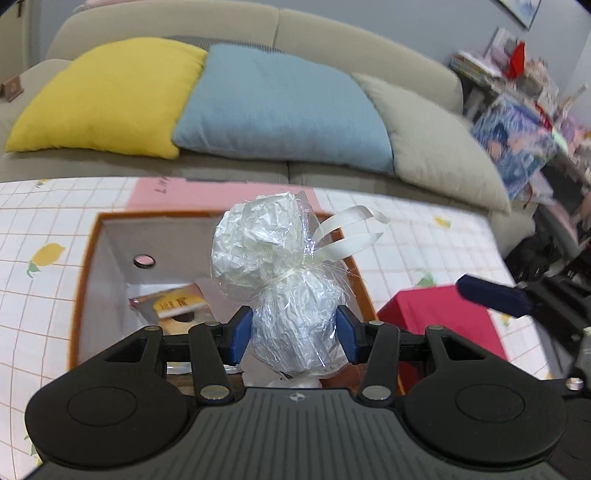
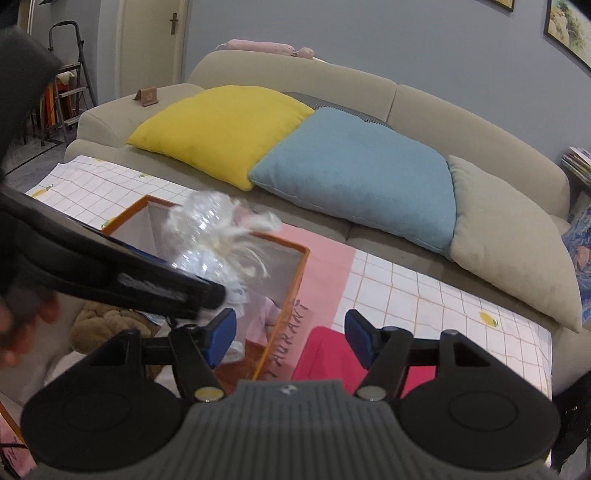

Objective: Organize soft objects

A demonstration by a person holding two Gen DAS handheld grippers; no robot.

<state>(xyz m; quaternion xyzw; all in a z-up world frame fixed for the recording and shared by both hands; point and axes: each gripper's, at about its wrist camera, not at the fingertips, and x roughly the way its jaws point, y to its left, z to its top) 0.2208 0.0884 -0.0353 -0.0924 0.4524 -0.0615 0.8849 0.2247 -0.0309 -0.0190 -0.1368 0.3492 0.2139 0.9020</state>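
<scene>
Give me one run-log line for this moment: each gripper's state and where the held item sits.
left gripper: shut on cellophane bundle | bundle: over orange-rimmed box | right gripper: open, nothing between jaws, above red cloth

I log a beige fabric sofa behind the table, its armrest carrying a small brown stand. A folded metal stepladder leans at far left by a pale door. Framed pictures hang on the blue-grey wall. Stacked books clutter shelves at right.
</scene>
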